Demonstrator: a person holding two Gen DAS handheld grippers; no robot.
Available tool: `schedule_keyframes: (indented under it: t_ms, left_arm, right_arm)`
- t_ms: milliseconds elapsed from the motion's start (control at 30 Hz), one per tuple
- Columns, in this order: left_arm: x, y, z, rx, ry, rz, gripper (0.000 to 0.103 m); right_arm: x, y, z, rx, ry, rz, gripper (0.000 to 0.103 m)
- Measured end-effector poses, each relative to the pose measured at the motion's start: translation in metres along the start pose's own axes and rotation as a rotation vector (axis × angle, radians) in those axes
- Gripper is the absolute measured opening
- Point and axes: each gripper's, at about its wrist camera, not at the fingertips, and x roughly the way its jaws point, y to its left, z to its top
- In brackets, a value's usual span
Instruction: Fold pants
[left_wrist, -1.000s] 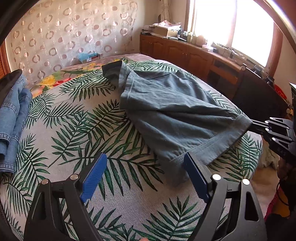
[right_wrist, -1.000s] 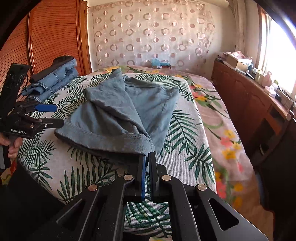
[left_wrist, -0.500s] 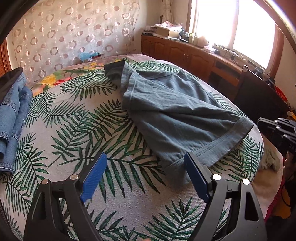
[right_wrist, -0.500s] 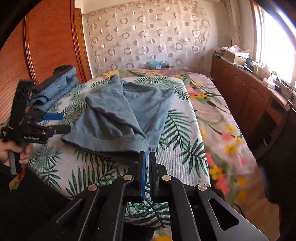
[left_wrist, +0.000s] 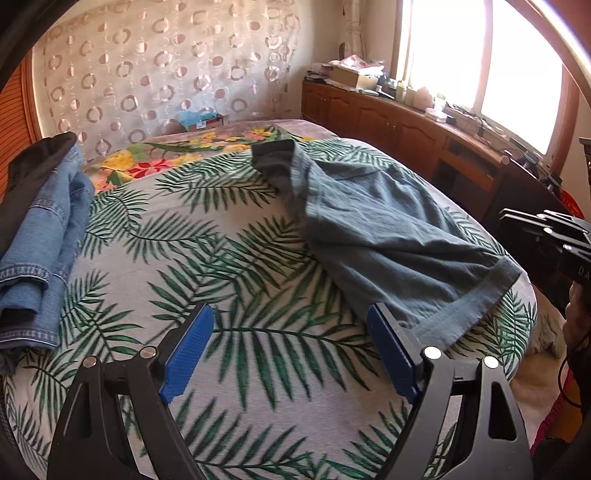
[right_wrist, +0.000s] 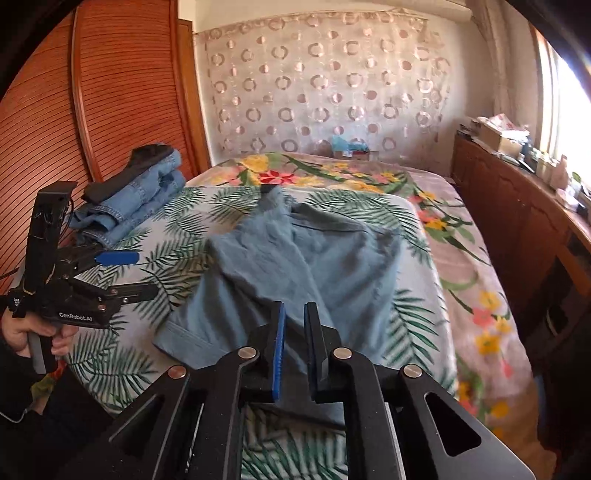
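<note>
Over the bed (left_wrist: 229, 266), left gripper (left_wrist: 291, 350) wide — right gripper (right_wrist: 294, 347) opening, empty

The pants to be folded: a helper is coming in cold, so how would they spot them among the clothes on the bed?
On the palm-leaf bedspread, look near the foot end. The grey-blue pants lie there spread loose and rumpled, unlike the brighter blue denim stack piled by the wooden doors.
</note>
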Motion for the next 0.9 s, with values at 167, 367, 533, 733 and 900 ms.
schedule_keyframes:
  t_ms: [167,367,533,733,900]
  left_arm:
    - [-0.004,0.013,0.001,-0.017,-0.010,0.018,0.086]
    - [-0.007,0.028,-0.001,-0.041,-0.016,0.034,0.086]
    - [-0.006,0.034,-0.001,-0.052,-0.017,0.040,0.086]
    - [-0.002,0.036,-0.001,-0.060,-0.015,0.041,0.086]
    - [-0.002,0.037,-0.003,-0.064,-0.012,0.039,0.086]
  right_arm:
    - [0.025,0.014,0.013,-0.041,0.009,0.046,0.037]
    - [0.058,0.021,0.033,-0.076,0.036,0.086,0.038]
    - [0.085,0.031,0.048,-0.112,0.070,0.122,0.038]
    - [0.120,0.035,0.057,-0.140,0.127,0.164,0.038]
    - [0.139,0.037,0.067,-0.136,0.146,0.164,0.038]
